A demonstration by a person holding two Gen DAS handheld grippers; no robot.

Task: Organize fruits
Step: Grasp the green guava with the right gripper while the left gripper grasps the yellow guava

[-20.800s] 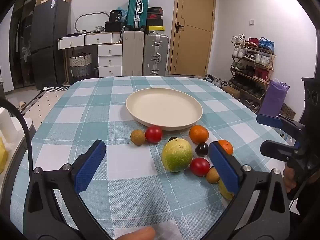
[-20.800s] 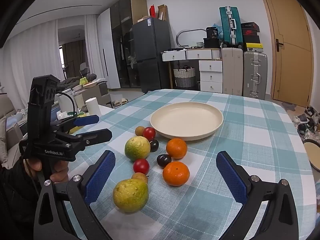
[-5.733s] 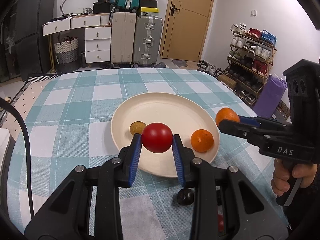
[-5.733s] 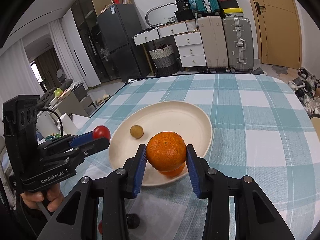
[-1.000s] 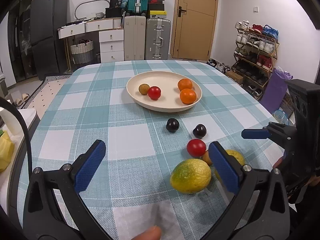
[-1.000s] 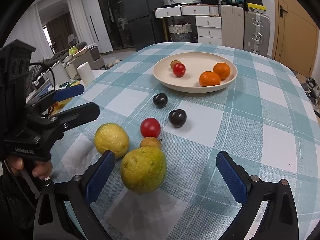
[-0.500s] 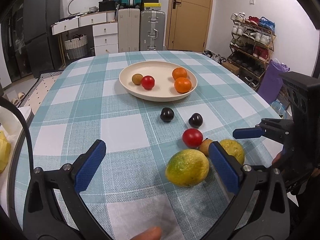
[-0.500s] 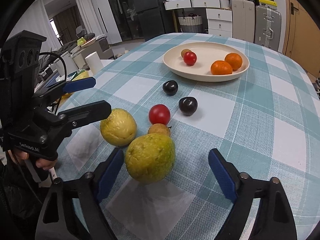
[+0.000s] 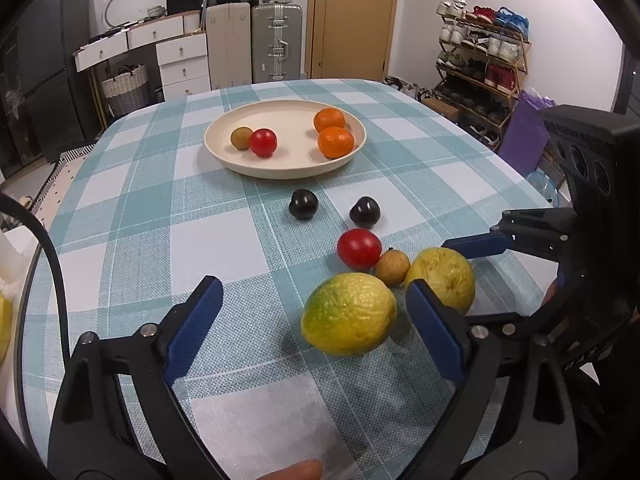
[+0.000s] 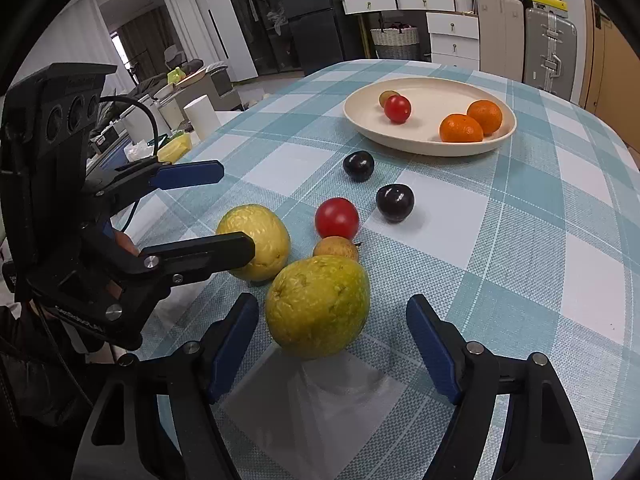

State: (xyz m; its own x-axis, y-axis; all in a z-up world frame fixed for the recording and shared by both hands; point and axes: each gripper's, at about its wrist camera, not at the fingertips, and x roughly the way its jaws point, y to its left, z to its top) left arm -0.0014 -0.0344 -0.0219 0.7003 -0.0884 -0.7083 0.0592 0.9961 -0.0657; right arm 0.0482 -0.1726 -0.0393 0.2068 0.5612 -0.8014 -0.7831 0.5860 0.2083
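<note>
Two large yellow-green fruits lie near the table's front edge. One fruit (image 9: pixel 348 314) sits between the fingers of my left gripper (image 9: pixel 316 328), close to its right pad, and the jaws are closing without pressing on it. The other fruit (image 10: pixel 318 306) is inside my right gripper (image 10: pixel 332 320), near its left pad, and those jaws are closing too, untouched. Beside them lie a red tomato (image 9: pixel 359 249), a small brown fruit (image 9: pixel 392 267) and two dark plums (image 9: pixel 303 204) (image 9: pixel 365 211). The cream plate (image 9: pixel 280 170) holds two oranges (image 9: pixel 336 142), a tomato (image 9: pixel 263 142) and a brown fruit (image 9: pixel 242 138).
The checked tablecloth (image 9: pixel 168 216) covers the whole table, whose edge runs just behind both grippers. A white cup (image 10: pixel 202 116) and clutter stand on a side surface beyond the table's left edge. Suitcases, drawers and a shoe rack line the room behind.
Both grippers have come lower and closer to the large fruits. Their jaws have narrowed, the right more than the left. No fruit has moved.
</note>
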